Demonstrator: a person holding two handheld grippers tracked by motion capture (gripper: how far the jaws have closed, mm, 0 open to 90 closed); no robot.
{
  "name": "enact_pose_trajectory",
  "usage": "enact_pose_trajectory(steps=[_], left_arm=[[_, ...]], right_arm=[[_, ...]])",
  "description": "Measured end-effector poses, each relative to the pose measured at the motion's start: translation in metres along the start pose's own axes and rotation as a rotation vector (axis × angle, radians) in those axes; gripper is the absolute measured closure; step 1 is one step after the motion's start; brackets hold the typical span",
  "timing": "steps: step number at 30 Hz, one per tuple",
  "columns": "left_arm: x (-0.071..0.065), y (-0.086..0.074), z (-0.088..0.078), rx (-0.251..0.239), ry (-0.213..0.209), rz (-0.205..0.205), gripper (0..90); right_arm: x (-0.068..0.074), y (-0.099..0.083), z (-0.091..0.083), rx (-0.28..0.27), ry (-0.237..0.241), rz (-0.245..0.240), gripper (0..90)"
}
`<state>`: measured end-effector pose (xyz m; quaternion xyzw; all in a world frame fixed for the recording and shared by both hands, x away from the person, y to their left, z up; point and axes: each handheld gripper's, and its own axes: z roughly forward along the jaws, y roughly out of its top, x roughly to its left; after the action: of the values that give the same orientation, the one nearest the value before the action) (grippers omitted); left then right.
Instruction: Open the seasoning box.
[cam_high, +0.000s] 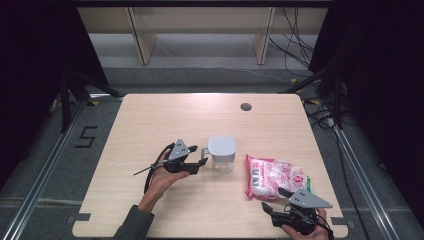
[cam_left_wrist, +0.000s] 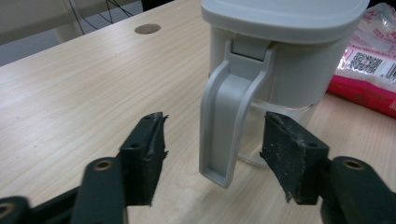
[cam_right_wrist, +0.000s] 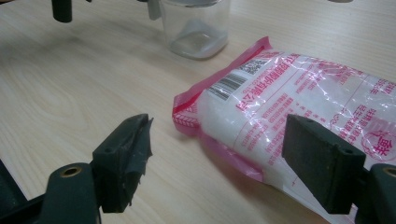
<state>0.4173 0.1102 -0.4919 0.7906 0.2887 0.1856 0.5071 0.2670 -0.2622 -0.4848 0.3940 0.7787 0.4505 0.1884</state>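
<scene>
left gripper (cam_left_wrist: 212, 154): jaws wide, straddling the jar handle (cam_left_wrist: 229, 126), pads clear.
right gripper (cam_right_wrist: 217, 158): wide, empty, bag (cam_right_wrist: 299, 112) at its 1 o'clock.
risk: closing off-centre could twist or tip the jar (cam_high: 221, 152) on the counter (cam_high: 165, 115).

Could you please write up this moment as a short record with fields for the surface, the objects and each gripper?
surface: light wooden table with a round hole near the far edge
container: clear jar with grey lid, upright, handle facing the left gripper
bag: pink and clear packet of white grains, lying flat to the jar's right
left gripper: jaws open, either side of the handle, pads not pressing it
right gripper: jaws open, just short of the packet, holding nothing
</scene>
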Motion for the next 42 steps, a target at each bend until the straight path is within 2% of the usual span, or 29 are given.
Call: enact_pose_trajectory(steps=[3,4,5,6,7,8,10,11,13,14,16,18,19,20,22,24,27,29,30,31,34,36,38,39,42], left_arm=[[0.000,0.005,-0.009,0.004,-0.003,-0.026,32.4],[-0.002,0.007,-0.011,-0.005,-0.002,-0.043,31.0],[-0.003,0.010,-0.014,-0.007,-0.003,-0.035,31.0],[-0.004,0.012,-0.016,-0.009,0.000,-0.038,30.8],[-0.005,0.015,-0.019,-0.012,0.012,-0.043,30.8],[-0.005,0.018,-0.022,-0.010,0.012,-0.027,30.9],[-0.006,0.022,-0.025,-0.024,0.001,-0.034,32.7],[-0.007,0.023,-0.028,-0.032,0.003,-0.044,34.5],[-0.006,0.025,-0.031,-0.053,0.003,-0.048,42.0],[-0.006,0.027,-0.033,-0.058,-0.005,-0.045,46.4],[-0.006,0.028,-0.034,-0.079,-0.020,-0.040,58.6],[-0.008,0.030,-0.034,-0.103,-0.005,-0.038,68.7],[-0.009,0.032,-0.034,-0.110,0.035,-0.027,72.9],[-0.008,0.034,-0.034,-0.114,0.057,-0.003,76.4],[-0.007,0.038,-0.033,-0.142,0.067,-0.014,81.6],[-0.005,0.040,-0.032,-0.155,0.045,-0.034,86.2],[-0.006,0.043,-0.027,-0.164,0.010,-0.030,87.6],[-0.006,0.043,-0.021,-0.168,-0.008,-0.053,88.3],[-0.006,0.044,-0.019,-0.164,-0.016,-0.052,88.3],[-0.007,0.044,-0.016,-0.169,-0.020,-0.060,88.3],[-0.009,0.046,-0.012,-0.156,-0.020,-0.044,88.5],[-0.010,0.046,-0.009,-0.149,-0.027,-0.031,88.5],[-0.010,0.045,-0.006,-0.144,-0.035,-0.042,88.6],[-0.008,0.044,-0.005,-0.137,-0.031,-0.029,89.1],[-0.006,0.042,-0.002,-0.146,-0.053,-0.062,89.2]], right_arm=[[0.000,0.000,0.000,-0.006,-0.007,-0.023,24.5],[0.001,0.001,-0.001,-0.003,-0.002,-0.007,24.5],[0.001,0.001,-0.001,-0.003,-0.002,-0.007,24.5],[0.004,0.000,-0.002,0.016,-0.010,0.022,24.5],[0.004,0.000,-0.002,0.016,-0.010,0.022,24.5],[0.002,0.000,-0.001,0.008,-0.007,-0.004,24.5],[0.003,0.000,0.000,0.003,-0.004,0.007,24.5],[0.003,0.001,0.000,0.008,-0.007,-0.010,24.5],[0.004,0.001,0.000,0.005,-0.016,-0.022,24.5],[0.005,0.001,0.000,0.002,-0.002,-0.017,24.6],[0.005,0.001,0.001,0.007,-0.002,-0.030,24.5],[0.006,0.000,0.000,0.012,-0.003,-0.013,24.6],[0.006,0.000,0.000,0.008,0.001,-0.013,24.5],[0.005,0.000,-0.001,0.017,-0.007,-0.016,24.6],[0.003,0.000,0.000,0.016,-0.015,-0.018,24.5],[0.003,0.000,0.001,0.014,-0.010,-0.014,24.5],[0.003,0.000,0.001,0.020,-0.008,-0.028,24.6],[0.004,0.001,0.003,0.013,-0.006,-0.021,24.6],[0.004,0.001,0.003,0.013,-0.006,-0.021,24.6],[0.005,0.001,0.002,0.021,-0.012,-0.017,24.6],[0.005,0.001,0.004,0.017,-0.002,-0.009,24.5],[0.006,0.002,0.005,0.016,-0.012,-0.028,24.6],[0.006,0.002,0.005,0.013,-0.010,-0.039,24.5],[0.006,0.002,0.006,0.022,0.009,-0.020,24.6],[0.007,0.003,0.007,0.023,0.002,-0.022,24.7]])
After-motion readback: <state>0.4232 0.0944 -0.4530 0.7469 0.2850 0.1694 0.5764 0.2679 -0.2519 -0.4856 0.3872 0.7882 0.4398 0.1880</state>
